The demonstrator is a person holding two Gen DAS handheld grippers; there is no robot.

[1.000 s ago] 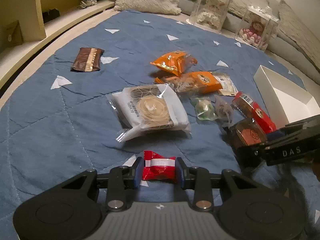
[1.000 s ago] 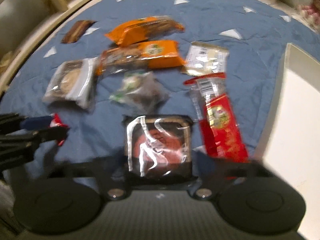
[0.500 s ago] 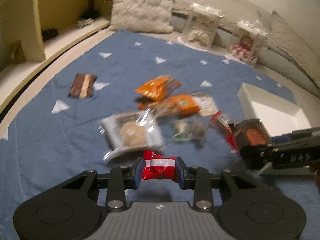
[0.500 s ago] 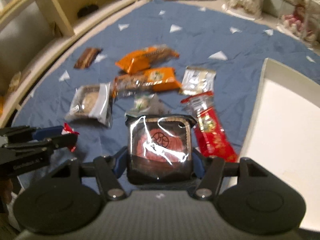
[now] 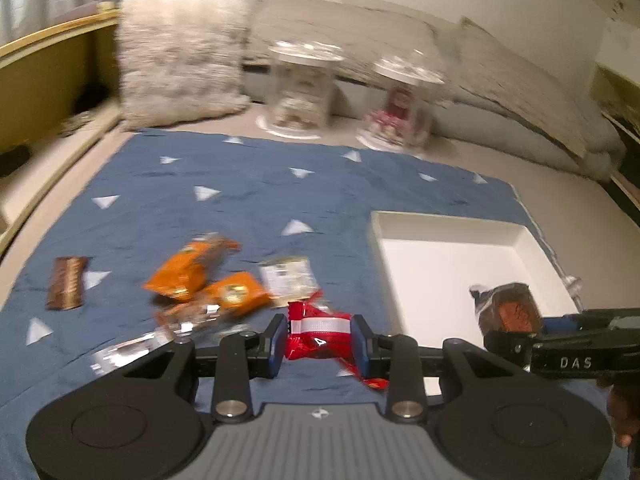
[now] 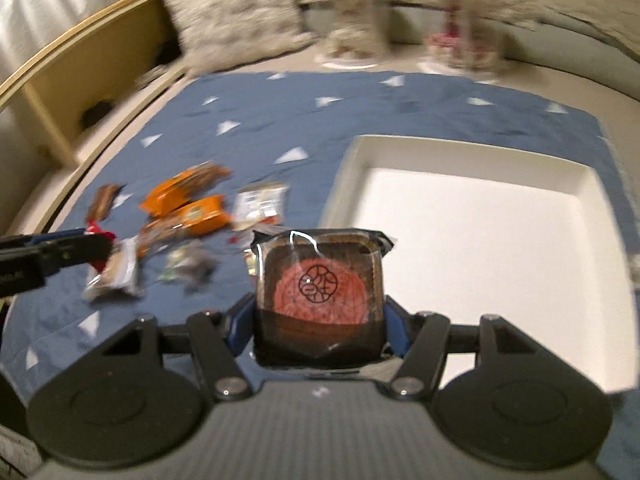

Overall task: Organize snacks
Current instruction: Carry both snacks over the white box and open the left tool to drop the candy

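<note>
My left gripper [image 5: 319,340] is shut on a small red candy packet with a white band [image 5: 318,338], held above the blue blanket. My right gripper [image 6: 319,312] is shut on a dark square pastry pack with a red disc [image 6: 319,294], held near the left front corner of the white tray [image 6: 472,240]. The pack also shows in the left wrist view [image 5: 508,308], over the tray [image 5: 452,256]. Orange snack bags [image 5: 188,270], a pale packet [image 5: 286,276] and a brown bar [image 5: 67,288] lie on the blanket.
The blue blanket [image 5: 248,188] with white triangles covers a bed. A fluffy pillow [image 5: 180,60] and two clear doll cases [image 5: 302,88] stand at the back. A wooden shelf [image 5: 44,80] runs along the left. More clear-wrapped snacks [image 6: 116,272] lie left of the tray.
Both grippers have lifted and tilted up, carrying their snacks rightward toward the white tray. The right gripper's pastry pack now sits at the tray's edge.
</note>
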